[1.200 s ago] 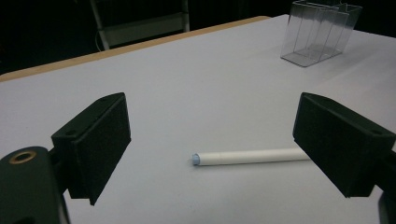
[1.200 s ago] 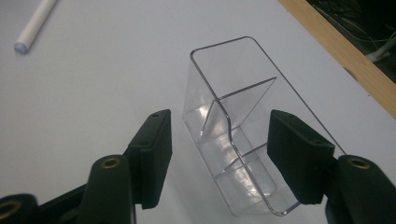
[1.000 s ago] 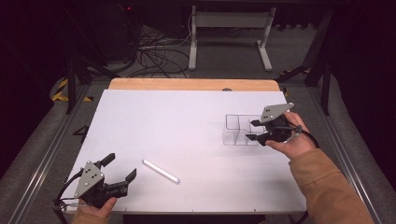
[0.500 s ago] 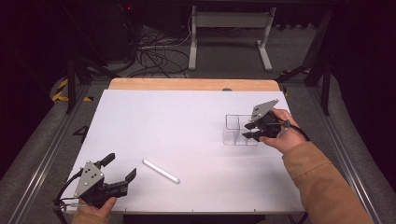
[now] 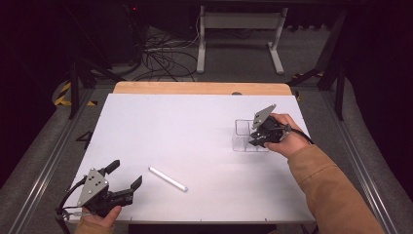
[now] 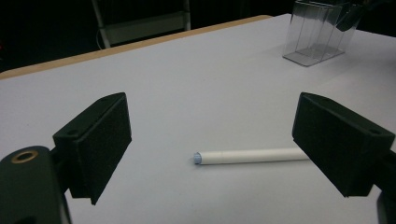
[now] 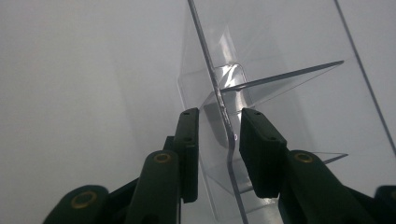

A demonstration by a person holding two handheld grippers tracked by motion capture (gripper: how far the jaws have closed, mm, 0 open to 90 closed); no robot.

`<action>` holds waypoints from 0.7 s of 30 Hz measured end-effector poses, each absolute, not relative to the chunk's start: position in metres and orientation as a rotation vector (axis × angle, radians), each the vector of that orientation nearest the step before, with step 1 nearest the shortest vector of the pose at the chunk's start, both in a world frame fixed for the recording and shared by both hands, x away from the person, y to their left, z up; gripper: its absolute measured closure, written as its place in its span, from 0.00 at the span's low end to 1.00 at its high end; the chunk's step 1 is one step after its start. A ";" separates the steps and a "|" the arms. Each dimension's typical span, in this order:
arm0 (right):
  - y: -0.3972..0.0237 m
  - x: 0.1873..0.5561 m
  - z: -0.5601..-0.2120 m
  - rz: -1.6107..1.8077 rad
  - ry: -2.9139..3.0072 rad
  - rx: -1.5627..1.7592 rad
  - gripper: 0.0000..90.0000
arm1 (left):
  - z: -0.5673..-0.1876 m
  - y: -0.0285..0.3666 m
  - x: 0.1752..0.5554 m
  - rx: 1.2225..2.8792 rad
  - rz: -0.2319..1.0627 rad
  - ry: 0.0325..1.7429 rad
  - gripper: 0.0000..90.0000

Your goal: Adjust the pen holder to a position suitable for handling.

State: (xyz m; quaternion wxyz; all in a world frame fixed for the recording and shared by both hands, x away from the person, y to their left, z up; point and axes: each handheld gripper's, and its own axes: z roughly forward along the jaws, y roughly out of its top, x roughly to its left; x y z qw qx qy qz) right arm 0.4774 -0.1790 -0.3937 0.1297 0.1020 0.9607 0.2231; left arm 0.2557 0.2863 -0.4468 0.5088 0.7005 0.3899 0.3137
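Right gripper view: right tongs (image 7: 218,135) had just been closing astride the clear holder's (image 7: 280,93) wall, pads seemingly not yet touching. Risk: light holder tipping or sliding if lifted off-centre. Left tongs (image 6: 212,140) gaped open around the white pen (image 6: 252,156) on the surface (image 5: 195,126).

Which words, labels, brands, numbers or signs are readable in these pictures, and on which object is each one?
None: no readable text in any view.
The white marker, the clear plastic organizer and the white table bear no lettering.
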 end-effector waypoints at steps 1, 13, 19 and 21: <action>-0.179 0.478 -0.395 0.643 2.797 0.296 0.77 | -0.447 0.286 0.256 1.688 0.756 0.939 0.14; -0.172 0.482 -0.404 0.597 2.851 0.281 0.86 | -0.447 0.287 0.255 1.685 0.758 0.940 0.14; -0.173 0.482 -0.403 0.601 2.852 0.266 0.87 | -0.447 0.286 0.256 1.692 0.760 0.938 0.14; -0.172 0.482 -0.402 0.598 2.867 0.254 0.91 | -0.447 0.286 0.256 1.689 0.761 0.940 0.14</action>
